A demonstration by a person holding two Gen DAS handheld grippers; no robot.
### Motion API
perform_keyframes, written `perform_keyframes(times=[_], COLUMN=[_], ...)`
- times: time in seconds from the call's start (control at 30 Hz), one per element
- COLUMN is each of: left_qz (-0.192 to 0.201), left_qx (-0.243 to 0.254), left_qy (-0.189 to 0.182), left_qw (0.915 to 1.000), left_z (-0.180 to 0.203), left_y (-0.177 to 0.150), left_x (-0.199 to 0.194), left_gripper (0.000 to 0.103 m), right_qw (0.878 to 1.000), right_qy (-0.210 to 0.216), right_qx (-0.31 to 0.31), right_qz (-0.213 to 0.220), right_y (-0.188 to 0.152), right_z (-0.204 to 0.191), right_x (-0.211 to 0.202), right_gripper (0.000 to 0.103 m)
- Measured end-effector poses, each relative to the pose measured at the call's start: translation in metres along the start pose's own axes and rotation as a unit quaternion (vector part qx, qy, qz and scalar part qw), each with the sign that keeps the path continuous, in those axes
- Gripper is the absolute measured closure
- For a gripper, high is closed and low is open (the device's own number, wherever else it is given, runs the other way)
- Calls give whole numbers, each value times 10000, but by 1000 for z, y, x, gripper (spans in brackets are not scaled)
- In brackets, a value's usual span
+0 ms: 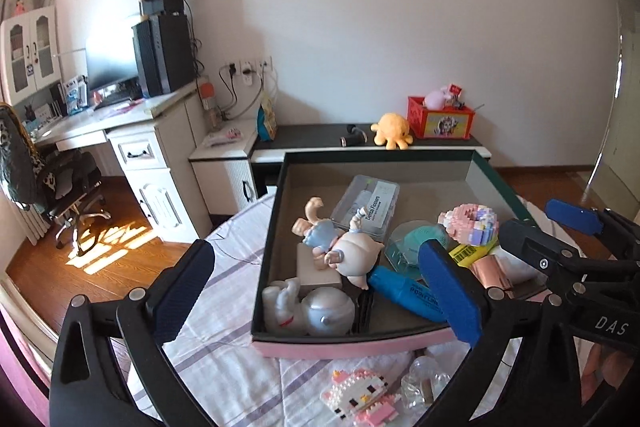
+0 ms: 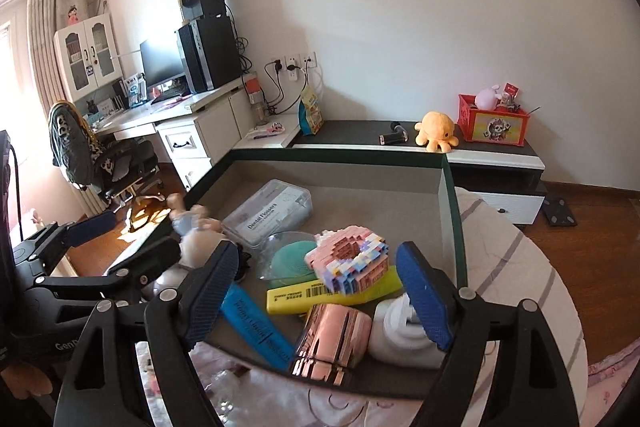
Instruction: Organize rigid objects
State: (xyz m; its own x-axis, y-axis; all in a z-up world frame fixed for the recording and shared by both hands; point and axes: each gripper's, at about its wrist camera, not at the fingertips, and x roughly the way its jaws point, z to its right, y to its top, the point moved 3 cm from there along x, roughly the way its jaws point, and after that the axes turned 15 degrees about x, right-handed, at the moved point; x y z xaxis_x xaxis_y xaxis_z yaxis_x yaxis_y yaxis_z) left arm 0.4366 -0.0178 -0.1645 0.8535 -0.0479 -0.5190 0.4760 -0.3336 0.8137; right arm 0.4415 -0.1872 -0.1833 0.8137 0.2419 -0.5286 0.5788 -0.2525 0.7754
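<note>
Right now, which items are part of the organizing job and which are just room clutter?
Job:
box
brick donut
yellow marker
blue marker
dental flosser case
brick kitten, not yet in the box

Lying about:
orange plush octopus
red crate
snack bag

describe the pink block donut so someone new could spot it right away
Start at the big dark-walled tray with the pink front edge, on the striped cloth. Near its right side, the block donut leans on a yellow highlighter, next to a teal round pad. It is the only ring of tiny pink, white and purple bricks in the tray.
</note>
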Motion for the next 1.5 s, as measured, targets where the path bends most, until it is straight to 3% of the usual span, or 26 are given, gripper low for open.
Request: perform_keyframes(times=[0.2, 0.23, 0.47, 0.73, 1.07, 1.3, 1.5], left_qz=[558, 626, 996, 1328, 1549, 1593, 1371], left_qx=[111, 107, -93, -208, -237, -241, -210], left_qy=[333, 400, 701, 919, 859, 888, 844], left_qw=[9978, 9972, 9925, 9866, 9839, 9829, 9867], left_z=[3, 4, 7, 12, 13, 12, 11], left_y=[-9, -11, -33, -48, -54, -56, -59], left_x=[-88, -103, -191, -260, -296, -298, -275], left_gripper=[0, 0, 0, 0, 0, 0, 0], right_qw=[9985, 9981, 9935, 9887, 9829, 9825, 9855], right_qy=[88, 83, 103, 119, 44, 65, 40], right_qx=[-139, -180, -289, -340, -440, -474, -475], right_qz=[515, 587, 1097, 1456, 1787, 1802, 1628], right_y=[-19, -24, -54, -75, -89, -88, -87], right_z=[-27, -32, -56, -71, -83, -83, -80], right_x=[-85, -99, -187, -257, -305, -307, -287], right_gripper=[12, 0, 0, 0, 0, 0, 0])
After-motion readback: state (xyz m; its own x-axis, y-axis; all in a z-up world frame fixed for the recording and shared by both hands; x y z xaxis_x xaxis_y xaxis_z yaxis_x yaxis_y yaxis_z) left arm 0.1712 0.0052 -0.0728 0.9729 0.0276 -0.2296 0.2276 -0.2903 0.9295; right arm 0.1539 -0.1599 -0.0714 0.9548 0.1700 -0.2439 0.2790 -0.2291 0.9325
